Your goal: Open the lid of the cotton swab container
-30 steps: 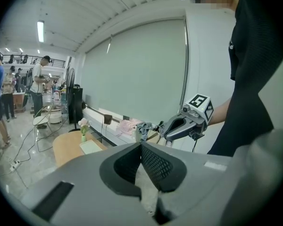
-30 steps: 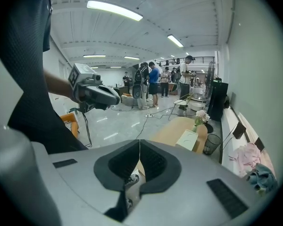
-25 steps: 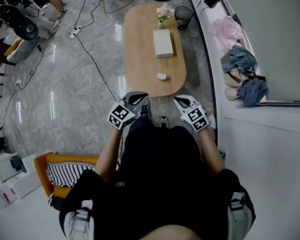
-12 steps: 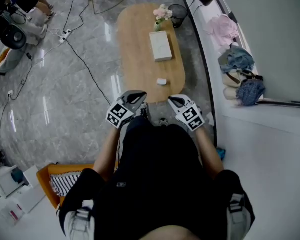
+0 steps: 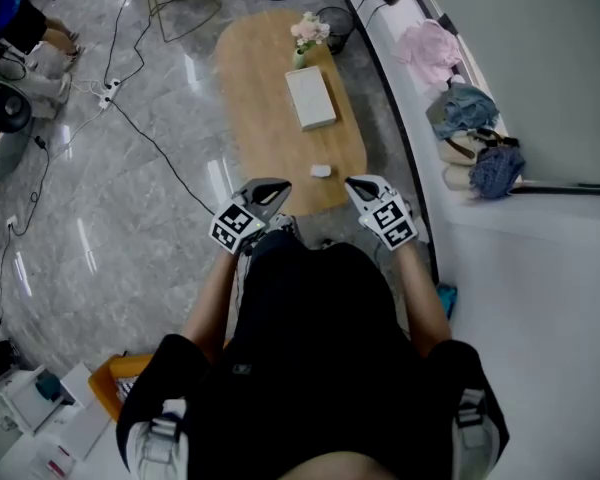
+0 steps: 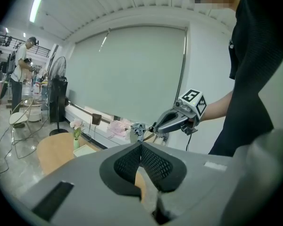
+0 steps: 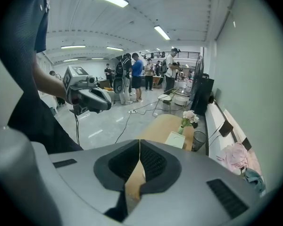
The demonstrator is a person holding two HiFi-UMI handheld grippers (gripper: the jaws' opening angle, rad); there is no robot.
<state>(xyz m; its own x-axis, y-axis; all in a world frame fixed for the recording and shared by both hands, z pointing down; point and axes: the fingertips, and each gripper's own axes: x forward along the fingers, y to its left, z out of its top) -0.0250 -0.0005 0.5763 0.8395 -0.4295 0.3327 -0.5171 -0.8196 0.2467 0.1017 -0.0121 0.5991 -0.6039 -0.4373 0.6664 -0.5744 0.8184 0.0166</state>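
A small white container (image 5: 321,171) lies near the close end of the oval wooden table (image 5: 260,118); whether it is the cotton swab container I cannot tell at this size. My left gripper (image 5: 277,186) and right gripper (image 5: 353,184) hang side by side just short of that table end, both shut with nothing between the jaws. In the left gripper view the pads meet (image 6: 140,145) and the right gripper (image 6: 172,121) shows ahead. In the right gripper view the jaws (image 7: 139,143) are closed and the left gripper (image 7: 90,98) hovers at the left.
A flat white box (image 5: 310,99) and a flower vase (image 5: 304,38) stand farther along the table. A wire bin (image 5: 333,23) sits at its far end. Clothes (image 5: 467,108) lie on the white ledge at right. Cables (image 5: 140,128) cross the grey floor. People (image 7: 131,76) stand far off.
The person has stepped toward the table, so its near end and the small white container lie closer to both grippers. Both grippers stay shut.
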